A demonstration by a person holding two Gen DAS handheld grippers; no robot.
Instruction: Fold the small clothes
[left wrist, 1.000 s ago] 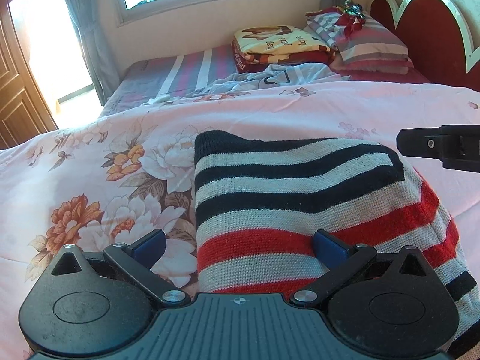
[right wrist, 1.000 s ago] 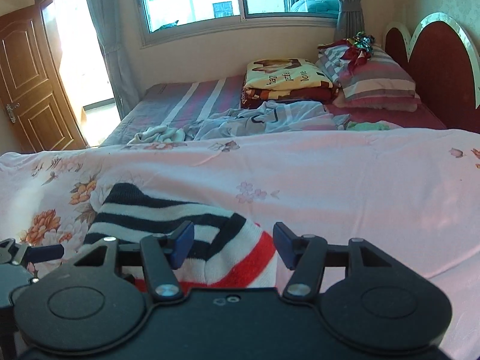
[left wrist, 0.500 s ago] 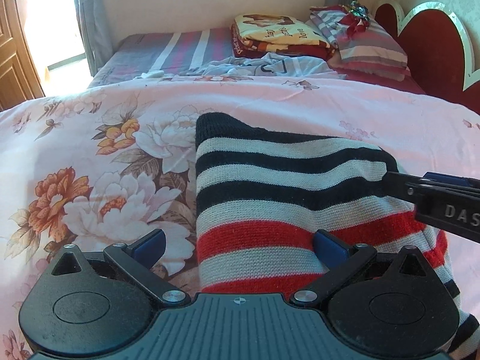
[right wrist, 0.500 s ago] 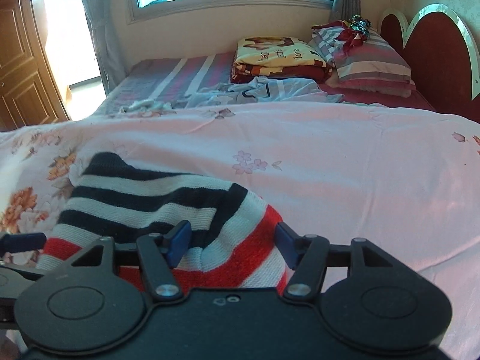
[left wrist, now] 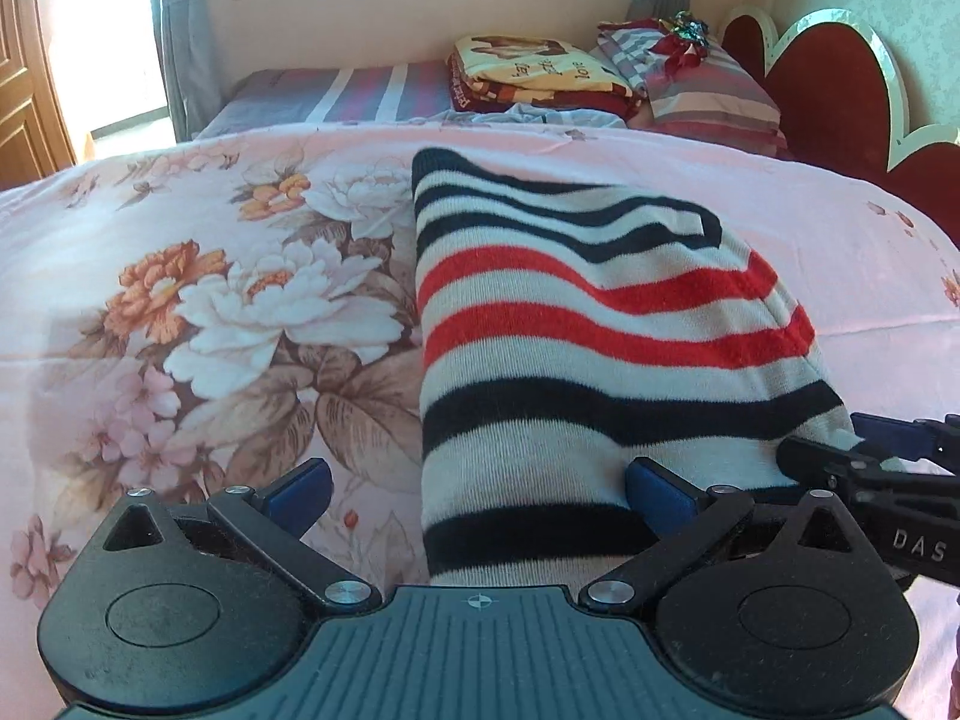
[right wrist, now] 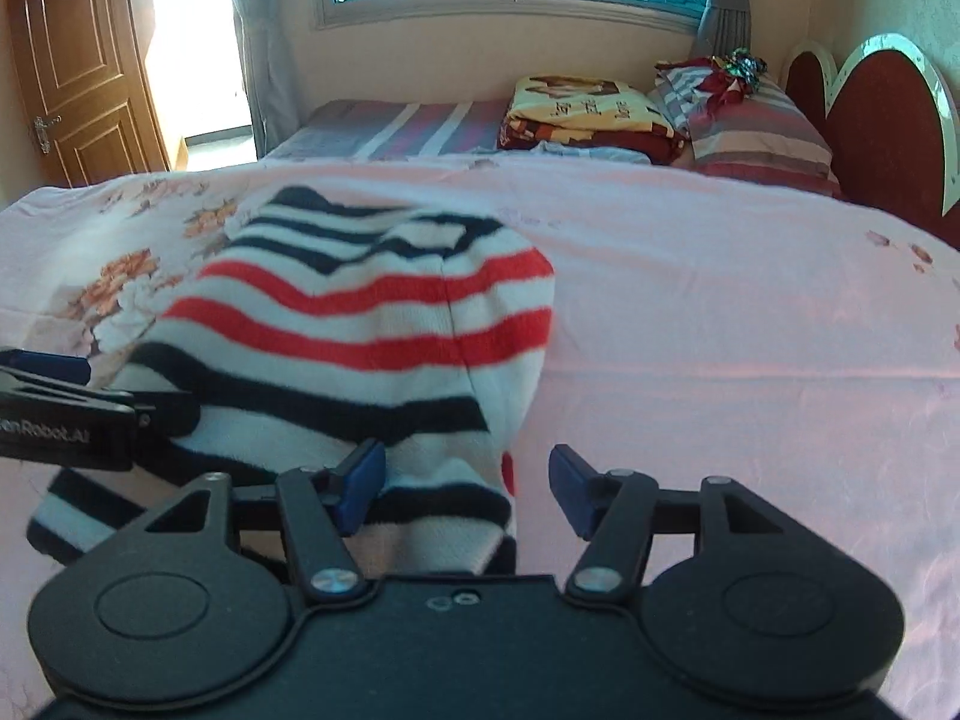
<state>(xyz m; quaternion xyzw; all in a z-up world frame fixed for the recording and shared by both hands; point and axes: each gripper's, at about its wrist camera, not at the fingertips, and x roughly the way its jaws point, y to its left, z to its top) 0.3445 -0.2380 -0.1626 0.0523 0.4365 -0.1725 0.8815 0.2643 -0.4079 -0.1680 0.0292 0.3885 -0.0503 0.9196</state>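
A folded knit sweater (left wrist: 588, 324) with black, white and red stripes lies on the pink floral bedspread (left wrist: 180, 312); it also shows in the right wrist view (right wrist: 372, 324). My left gripper (left wrist: 477, 489) is open, its jaws spread wide across the sweater's near left edge. My right gripper (right wrist: 468, 483) is open over the sweater's near right corner. Each gripper shows at the edge of the other's view: the right one (left wrist: 870, 468) and the left one (right wrist: 66, 414).
Beyond the bedspread lie a striped sheet (right wrist: 396, 126), a folded yellow and red blanket (right wrist: 588, 111), loose pale clothes (left wrist: 540, 117) and striped pillows (right wrist: 756, 132). A red headboard (right wrist: 882, 114) stands at right, a wooden door (right wrist: 78, 66) at left.
Both grippers have drawn back toward the sweater's near edge, so more of it shows. The sweater lies longer in view, with further black stripes near me. Both grippers stay open.
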